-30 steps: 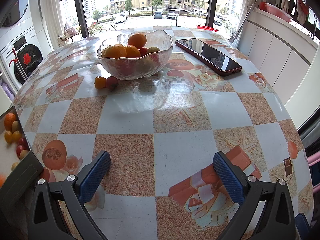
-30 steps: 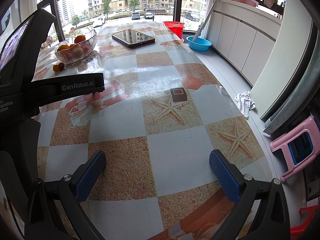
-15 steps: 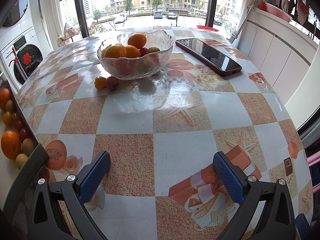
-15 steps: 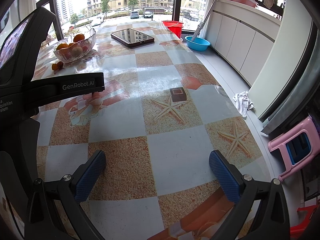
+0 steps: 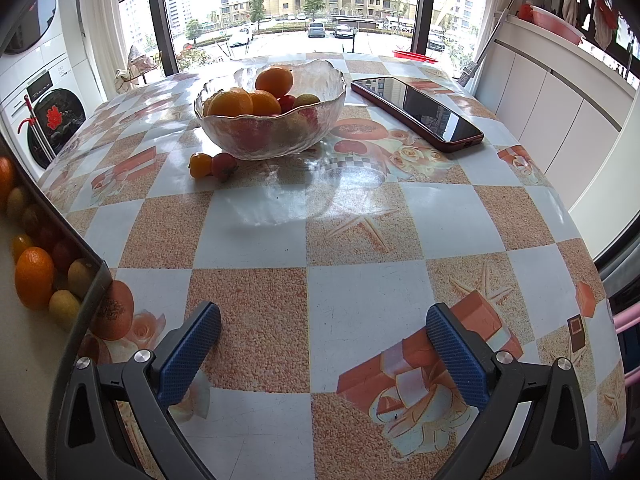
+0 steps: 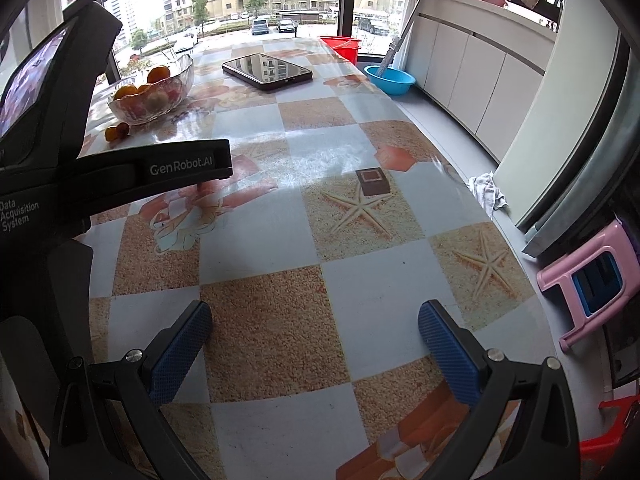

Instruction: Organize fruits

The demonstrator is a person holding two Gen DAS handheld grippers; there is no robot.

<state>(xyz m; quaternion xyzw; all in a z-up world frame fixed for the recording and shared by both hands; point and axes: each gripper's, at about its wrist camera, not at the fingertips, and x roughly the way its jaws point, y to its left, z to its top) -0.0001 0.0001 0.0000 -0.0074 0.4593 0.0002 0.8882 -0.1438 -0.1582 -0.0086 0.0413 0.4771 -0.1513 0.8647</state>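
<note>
Fruits: two loose tomatoes [image 5: 212,165] beside glass bowl [image 5: 272,116]; left hand-held gripper [image 5: 320,344] released, empty; approach low, straddle one tomato.

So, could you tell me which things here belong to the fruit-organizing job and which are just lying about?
Belongs to the job:
glass bowl of fruit
two small loose fruits beside it
left gripper, right gripper, both open

Lying about:
phone
blue basin
pink stool

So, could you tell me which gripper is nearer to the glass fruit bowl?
Left. The left gripper faces the bowl straight ahead; the right gripper sits farther back, with the bowl far off to its left.
</note>
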